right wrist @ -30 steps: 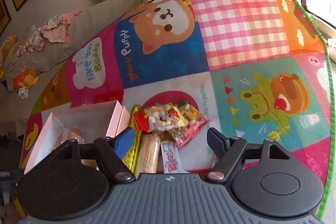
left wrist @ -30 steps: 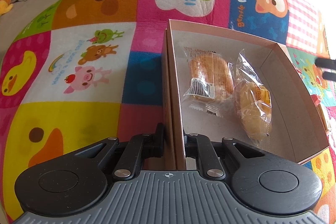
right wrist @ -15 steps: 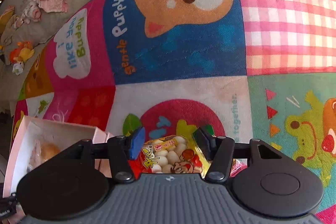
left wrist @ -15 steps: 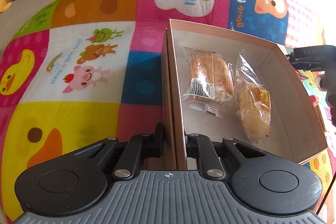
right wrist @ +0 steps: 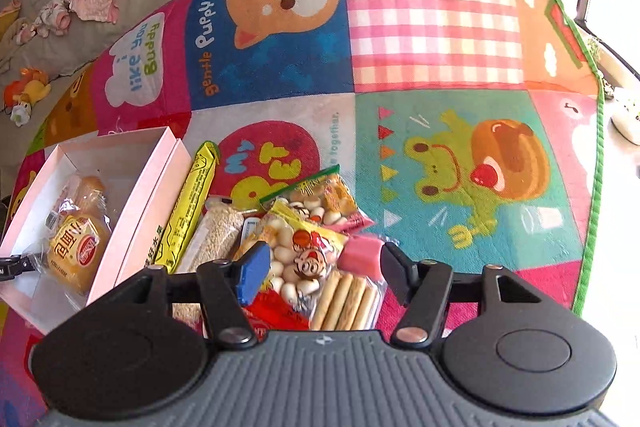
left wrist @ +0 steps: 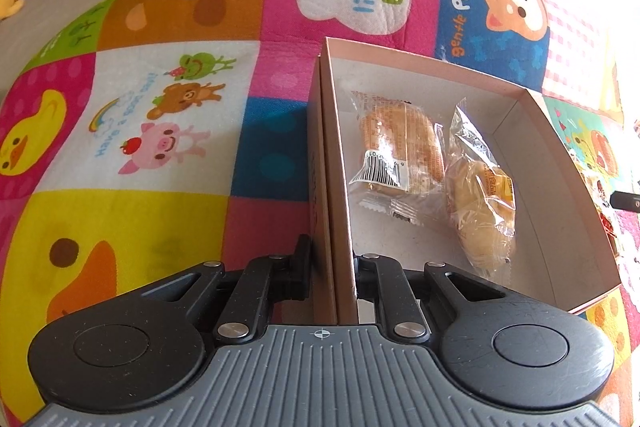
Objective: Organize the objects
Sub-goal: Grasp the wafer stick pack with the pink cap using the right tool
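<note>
On the mat, the box (left wrist: pixel 556 147) holds two cakes (left wrist: pixel 400 143); the left gripper (left wrist: pixel 332 263) clamps its wall, while the right gripper (right wrist: pixel 320 267) gapes over the unsorted snack pile (right wrist: pixel 304 227).

The right hand-held gripper (right wrist: pixel 320 273) has pulled back from the snack pile (right wrist: pixel 304 247), jaws now wide apart.

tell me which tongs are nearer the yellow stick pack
Right. The right tongs hang open over the snack pile, just right of the yellow stick pack. The left tongs grip the box's far wall.
</note>
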Demonstrator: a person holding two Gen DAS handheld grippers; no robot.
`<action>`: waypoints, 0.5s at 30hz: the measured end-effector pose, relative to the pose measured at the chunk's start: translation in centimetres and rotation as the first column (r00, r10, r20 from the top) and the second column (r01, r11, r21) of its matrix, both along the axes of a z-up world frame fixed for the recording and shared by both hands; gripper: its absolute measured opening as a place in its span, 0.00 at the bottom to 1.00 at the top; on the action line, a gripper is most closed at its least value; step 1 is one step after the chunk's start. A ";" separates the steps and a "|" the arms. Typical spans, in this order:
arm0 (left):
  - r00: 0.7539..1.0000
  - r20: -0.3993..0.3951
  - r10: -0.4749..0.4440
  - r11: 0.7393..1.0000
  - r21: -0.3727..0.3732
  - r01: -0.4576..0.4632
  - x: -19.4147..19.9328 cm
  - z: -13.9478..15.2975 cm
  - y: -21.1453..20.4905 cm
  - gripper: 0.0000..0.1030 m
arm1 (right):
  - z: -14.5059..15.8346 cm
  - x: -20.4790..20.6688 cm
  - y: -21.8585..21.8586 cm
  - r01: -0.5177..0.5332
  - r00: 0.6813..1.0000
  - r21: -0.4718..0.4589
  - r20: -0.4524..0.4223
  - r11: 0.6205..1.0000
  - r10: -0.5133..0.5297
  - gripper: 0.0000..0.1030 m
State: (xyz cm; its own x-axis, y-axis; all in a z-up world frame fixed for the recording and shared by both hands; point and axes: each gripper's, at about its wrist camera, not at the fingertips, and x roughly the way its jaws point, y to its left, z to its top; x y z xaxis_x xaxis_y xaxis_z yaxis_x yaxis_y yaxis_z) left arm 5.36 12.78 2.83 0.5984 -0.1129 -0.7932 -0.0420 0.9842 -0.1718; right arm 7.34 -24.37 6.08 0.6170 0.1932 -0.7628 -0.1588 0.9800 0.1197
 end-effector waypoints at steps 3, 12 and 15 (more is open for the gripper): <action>1.000 0.000 -0.001 1.000 0.000 0.001 0.0 0.0 0.0 0.15 | -0.9 -1.6 -0.2 0.000 1.000 -0.019 -0.001 1.000 0.000 0.66; 1.000 0.000 -0.001 1.000 0.000 0.001 0.0 0.0 0.0 0.15 | -3.3 -4.2 -1.8 0.140 0.990 -0.241 0.065 0.960 -0.128 0.66; 1.000 0.000 -0.001 1.000 0.000 0.001 0.0 0.0 0.0 0.15 | -3.0 -4.4 -2.7 0.140 0.990 -0.175 0.054 0.975 -0.132 0.66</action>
State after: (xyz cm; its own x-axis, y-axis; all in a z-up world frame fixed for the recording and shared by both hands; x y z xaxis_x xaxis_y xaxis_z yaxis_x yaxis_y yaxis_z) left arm 5.32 12.73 2.83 0.5984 -0.1132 -0.7932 -0.0415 0.9843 -0.1717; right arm 2.95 -27.06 3.13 0.6600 -0.0310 -0.7506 -0.0238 0.9978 -0.0622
